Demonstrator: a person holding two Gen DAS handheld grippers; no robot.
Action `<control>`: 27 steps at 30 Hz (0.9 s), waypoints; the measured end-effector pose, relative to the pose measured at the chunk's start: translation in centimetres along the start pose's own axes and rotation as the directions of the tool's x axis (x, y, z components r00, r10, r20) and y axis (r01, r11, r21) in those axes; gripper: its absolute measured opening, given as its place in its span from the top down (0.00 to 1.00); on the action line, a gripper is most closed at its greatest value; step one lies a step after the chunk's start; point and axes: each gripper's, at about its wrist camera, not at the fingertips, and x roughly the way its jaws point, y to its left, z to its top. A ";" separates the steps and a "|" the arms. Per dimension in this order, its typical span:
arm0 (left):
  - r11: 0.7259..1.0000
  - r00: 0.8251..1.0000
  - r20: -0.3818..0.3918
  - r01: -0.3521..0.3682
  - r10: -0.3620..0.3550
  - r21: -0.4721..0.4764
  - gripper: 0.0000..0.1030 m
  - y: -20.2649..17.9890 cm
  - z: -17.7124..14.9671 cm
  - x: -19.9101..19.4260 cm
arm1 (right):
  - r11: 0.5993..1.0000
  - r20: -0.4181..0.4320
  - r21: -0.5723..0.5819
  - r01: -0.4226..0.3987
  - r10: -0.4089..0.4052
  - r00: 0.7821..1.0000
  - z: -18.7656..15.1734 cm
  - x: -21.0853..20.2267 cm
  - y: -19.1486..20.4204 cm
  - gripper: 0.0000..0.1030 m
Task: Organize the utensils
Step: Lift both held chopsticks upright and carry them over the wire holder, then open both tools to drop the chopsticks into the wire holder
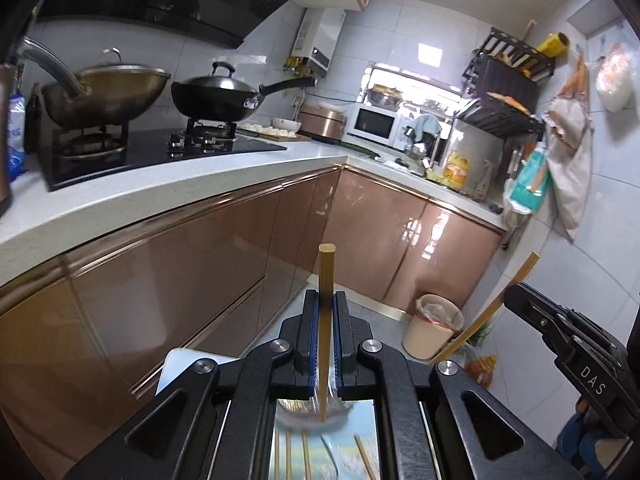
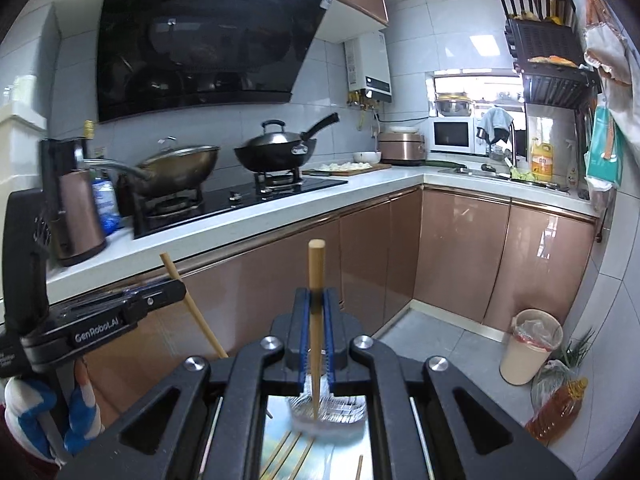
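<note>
Left wrist view: left gripper [image 1: 325, 300] pinches a chopstick [image 1: 326, 272] upright; right gripper [image 2: 316, 300] pinches another chopstick [image 2: 316, 264], w/ loose chopsticks [image 2: 288, 452] below

L-shaped kitchen. Walls [image 2: 440, 20]: white glossy tile. Base cabinets [image 2: 460, 248]: copper-coloured, high-gloss doors. Worktop [image 2: 380, 184]: white. Range hood [image 2: 200, 40]: black glass, mounted above a black gas hob [image 2: 240, 200]. Window [image 2: 476, 88]: at the far end, admitting daylight. Floor [image 2: 432, 344]: grey tile.

You see two woks [image 2: 276, 150] on the hob at mid-left, a microwave [image 2: 452, 135] upper right, a bin [image 2: 528, 348] lower right.
</note>
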 end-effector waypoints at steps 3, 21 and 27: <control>1.000 1.000 -0.016 -0.014 0.014 -0.008 0.94 0.6 -0.4 4.2 | 1.000 -0.027 0.012 0.012 -0.012 1.000 -1.0 4.3 -1.2 0.94; 0.997 0.987 -0.153 -0.065 0.057 -0.043 0.94 3.9 -7.6 16.6 | 0.994 -0.187 0.110 0.009 0.012 0.982 -11.3 16.2 -5.9 0.94; 0.996 0.985 -0.157 -0.079 0.070 -0.050 0.94 4.6 -7.9 15.8 | 0.987 -0.185 0.158 0.017 0.013 0.983 -11.5 15.5 -7.5 0.93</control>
